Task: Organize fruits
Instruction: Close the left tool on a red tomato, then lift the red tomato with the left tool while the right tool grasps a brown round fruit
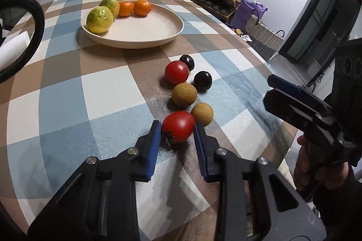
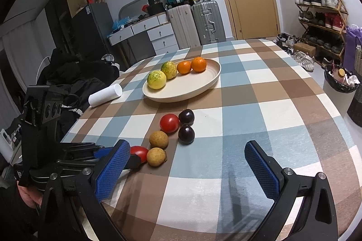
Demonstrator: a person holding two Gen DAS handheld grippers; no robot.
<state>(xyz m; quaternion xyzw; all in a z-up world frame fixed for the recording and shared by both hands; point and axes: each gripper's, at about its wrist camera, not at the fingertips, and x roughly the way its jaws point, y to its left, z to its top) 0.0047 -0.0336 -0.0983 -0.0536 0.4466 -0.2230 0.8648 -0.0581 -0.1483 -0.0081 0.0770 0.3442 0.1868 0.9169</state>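
Observation:
My left gripper (image 1: 177, 130) is shut on a red tomato (image 1: 178, 126) low over the checked table, its blue pads pressed on both sides. Close behind lie two tan round fruits (image 1: 184, 94), a second tomato (image 1: 176, 72) and two dark plums (image 1: 203, 80). A cream plate (image 1: 135, 43) farther back holds two yellow-green citrus (image 1: 99, 19) and two oranges (image 1: 142, 7). My right gripper (image 2: 187, 169) hangs open and empty over the table to the right of the fruit cluster. The held tomato (image 2: 140, 151) shows partly behind its left pad.
A white paper roll (image 2: 105, 95) lies at the table's left edge beside dark clothing. Suitcases (image 2: 203, 21), drawers and a door stand beyond the table. A shoe rack (image 2: 321, 15) and a woven basket (image 1: 262, 35) are on the right, past the table's curved edge.

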